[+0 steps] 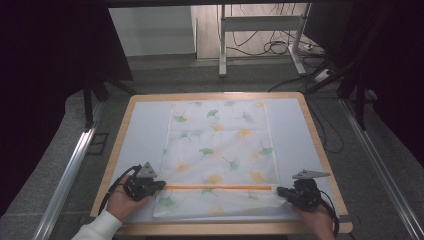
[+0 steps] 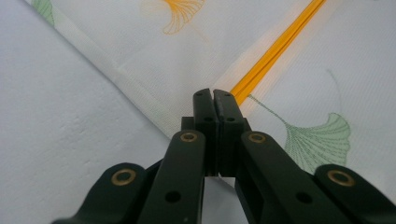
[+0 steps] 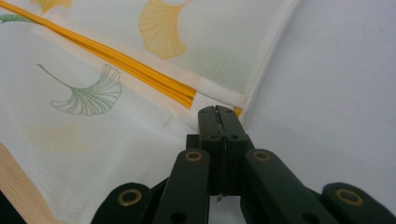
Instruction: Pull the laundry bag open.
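Left gripper (image 1: 159, 184) closed, jaws pressed together at the left end of the orange band (image 1: 218, 188), apparently pinching the edge of the leaf-print cloth (image 1: 220, 145) there; the left gripper view confirms shut jaws meeting the fabric just where the band starts. Right gripper (image 1: 281, 191) likewise closed at the band's right end, at the cloth's right edge; in the right gripper view (image 3: 218, 112) jaws shut with a sliver of fabric caught between them, though depth of bite hard to judge. Cloth lying flat and centred on the white table cover (image 1: 142, 130), long side running away from the person, near flap already turned so that the band sits across it a little above the near edge. Far portion spread smooth, no fold visible there. Wooden table rim (image 1: 116, 150) exposed all round. Judged status: early stage of folding, both near-side holding points secured, cloth not yet lifted. Remaining, as judged: raise the gripped line, carry it toward the far edge, align edges, release, then any further folds.
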Demonstrator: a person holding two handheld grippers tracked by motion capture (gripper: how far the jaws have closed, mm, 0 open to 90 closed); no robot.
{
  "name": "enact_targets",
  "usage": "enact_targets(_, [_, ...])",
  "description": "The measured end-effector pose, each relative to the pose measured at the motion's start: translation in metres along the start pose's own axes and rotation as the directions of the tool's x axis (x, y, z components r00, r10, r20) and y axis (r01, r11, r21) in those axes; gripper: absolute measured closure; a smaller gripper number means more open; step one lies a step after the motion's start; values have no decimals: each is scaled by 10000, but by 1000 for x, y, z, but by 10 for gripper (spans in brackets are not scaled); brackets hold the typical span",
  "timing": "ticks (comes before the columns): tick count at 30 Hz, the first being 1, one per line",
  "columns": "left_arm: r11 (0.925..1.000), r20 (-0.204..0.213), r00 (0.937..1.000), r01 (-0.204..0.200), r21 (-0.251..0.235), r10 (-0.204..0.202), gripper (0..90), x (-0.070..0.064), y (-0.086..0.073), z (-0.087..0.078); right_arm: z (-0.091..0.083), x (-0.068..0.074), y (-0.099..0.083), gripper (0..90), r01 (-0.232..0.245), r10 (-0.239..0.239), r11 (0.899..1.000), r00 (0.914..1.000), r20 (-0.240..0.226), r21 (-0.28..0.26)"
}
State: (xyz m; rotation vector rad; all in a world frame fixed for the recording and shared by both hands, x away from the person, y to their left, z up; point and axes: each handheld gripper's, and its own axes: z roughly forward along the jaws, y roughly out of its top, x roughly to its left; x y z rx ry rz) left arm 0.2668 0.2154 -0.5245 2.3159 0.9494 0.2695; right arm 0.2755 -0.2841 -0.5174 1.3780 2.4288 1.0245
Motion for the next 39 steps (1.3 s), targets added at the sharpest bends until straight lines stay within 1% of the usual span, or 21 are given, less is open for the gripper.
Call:
enact_targets(3, [9995, 82, 9999, 114, -280, -112, 856, -1, -1, 1, -2, 1, 0, 892, 3, -5, 9998, 9999, -125, -184])
enact_targets(4, [9987, 88, 9998, 177, -468, -173, 825, -2, -1, 0, -4, 1, 0, 891, 19, -24, 9996, 9998, -190, -272])
enact_targets(5, [9980, 94, 9998, 166, -606, -160, 781, -2, -1, -1, -6, 2, 1, 879, 39, -53, 9986, 9996, -270, -519])
enact_targets(8, [9937, 43, 9998, 198, -1107, -194, 727, -4, 0, -6, -9, 4, 3, 800, 255, -282, 9960, 9991, -314, -860])
enact_targets(10, [9893, -60, 9990, 430, -1391, -442, 660, -4, 2, -9, -9, 6, 5, 749, 316, -343, 9947, 9991, -263, -984])
enact_targets(11, [9865, -150, 9980, 577, -1534, -607, 625, -3, 3, -10, -8, 6, 7, 704, 411, -442, 9938, 9987, -272, -1031])
enact_targets(14, [9805, -359, 9947, 886, -1756, -963, 569, 0, 6, -12, -7, 6, 13, 624, 502, -533, 9904, 9984, -205, -1291])
enact_targets(16, [9745, -523, 9909, 1117, -1949, -1240, 532, 3, 7, -12, -6, 3, 19, 561, 483, -519, 9873, 9985, -199, -1511])
enact_targets(17, [9699, -662, 9879, 1236, -2097, -1402, 517, 6, 8, -13, -4, 0, 23, 535, 384, -422, 9870, 9989, -213, -1559])
enact_targets(19, [9642, -862, 9829, 1400, -2252, -1628, 510, 10, 9, -14, -1, -8, 31, 511, 281, -326, 9851, 9992, -241, -1699])
enact_targets(20, [9581, -892, 9783, 1619, -2361, -1872, 502, 15, 10, -14, 1, -10, 34, 498, 236, -276, 9846, 9994, -212, -1732])
enact_targets(21, [9557, -943, 9756, 1710, -2394, -1982, 487, 17, 10, -14, 3, -15, 39, 476, 257, -275, 9849, 9996, -81, -1710])
enact_targets(22, [9527, -1040, 9715, 1830, -2425, -2131, 482, 22, 10, -13, 5, -18, 41, 463, 292, -288, 9845, 9996, 47, -1730])
enact_targets(23, [9514, -1100, 9691, 1890, -2431, -2207, 475, 24, 10, -13, 8, -22, 45, 454, 397, -357, 9842, 9990, 260, -1723])
enact_targets(24, [9487, -1212, 9644, 2003, -2448, -2349, 473, 29, 8, -12, 9, -24, 47, 451, 453, -394, 9837, 9985, 371, -1739])
enact_targets(25, [9481, -1270, 9624, 2044, -2435, -2401, 472, 31, 7, -11, 11, -28, 50, 443, 472, -382, 9832, 9978, 536, -1761])
enact_targets(28, [9436, -1296, 9567, 2238, -2441, -2604, 469, 36, 2, -12, 11, -32, 49, 433, 395, -292, 9834, 9978, 601, -1772])
enact_targets(33, [9383, -1342, 9545, 2249, -2627, -2663, 456, 36, 1, -16, 8, -29, 47, 416, 544, -427, 9812, 9969, 666, -1853])
enact_targets(35, [9398, -1447, 9541, 2185, -2629, -2623, 440, 35, 0, -16, 8, -27, 46, 404, 627, -499, 9801, 9961, 722, -1881])
enact_targets(37, [9418, -1627, 9515, 2139, -2593, -2610, 422, 36, -2, -14, 7, -26, 45, 392, 721, -593, 9802, 9955, 738, -1842])
enact_targets(39, [9461, -1692, 9508, 2152, -2421, -2595, 417, 40, -4, -11, 7, -25, 43, 380, 706, -578, 9803, 9956, 736, -1843])
